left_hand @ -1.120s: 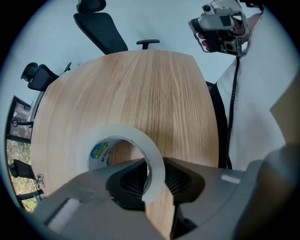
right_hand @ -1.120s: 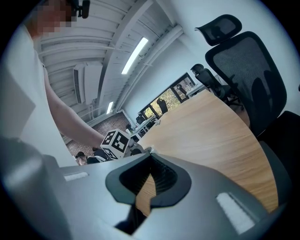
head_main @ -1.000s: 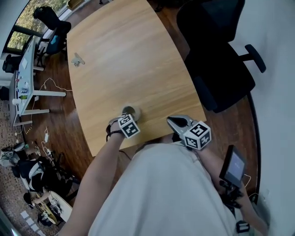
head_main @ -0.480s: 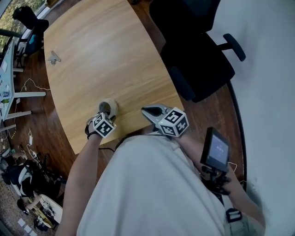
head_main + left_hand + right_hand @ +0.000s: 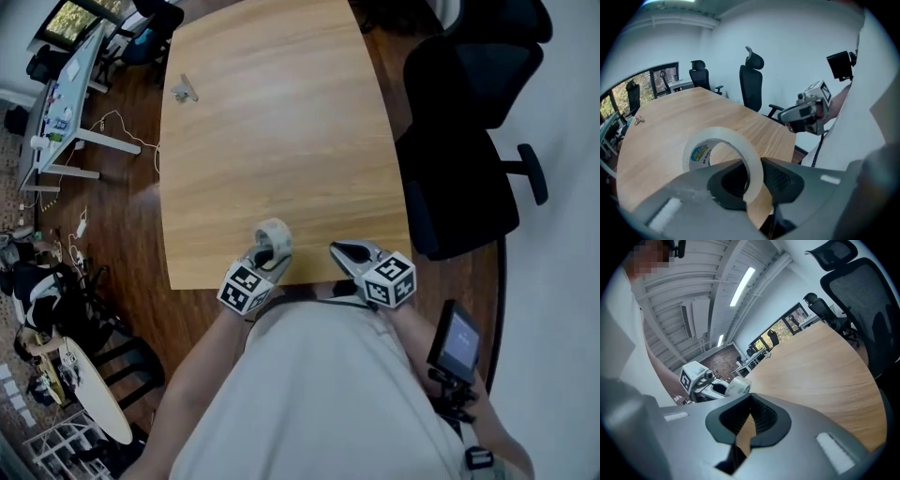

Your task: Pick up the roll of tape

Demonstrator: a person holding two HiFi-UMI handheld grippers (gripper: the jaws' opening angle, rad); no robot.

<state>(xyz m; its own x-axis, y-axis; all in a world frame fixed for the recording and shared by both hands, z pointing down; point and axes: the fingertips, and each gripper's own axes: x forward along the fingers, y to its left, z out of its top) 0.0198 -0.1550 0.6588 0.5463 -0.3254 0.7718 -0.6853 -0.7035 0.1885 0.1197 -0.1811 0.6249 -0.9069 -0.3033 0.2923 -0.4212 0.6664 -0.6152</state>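
One roll of tape point(image 5: 273, 233) clamped by its wall in left gripper point(image 5: 262, 257), one jaw through the core for sure hold, above wooden table point(image 5: 281, 122) edge; right gripper point(image 5: 344, 251) jaws together, empty, idle alongside.

Open wooden table point(image 5: 281, 131) ahead, small object point(image 5: 185, 90) near far corner, office chair point(image 5: 469, 169) beside right edge

Light wooden table point(image 5: 281, 112), rounded edges, one small pale object point(image 5: 185, 90) (perhaps crumpled paper) near far-left corner.
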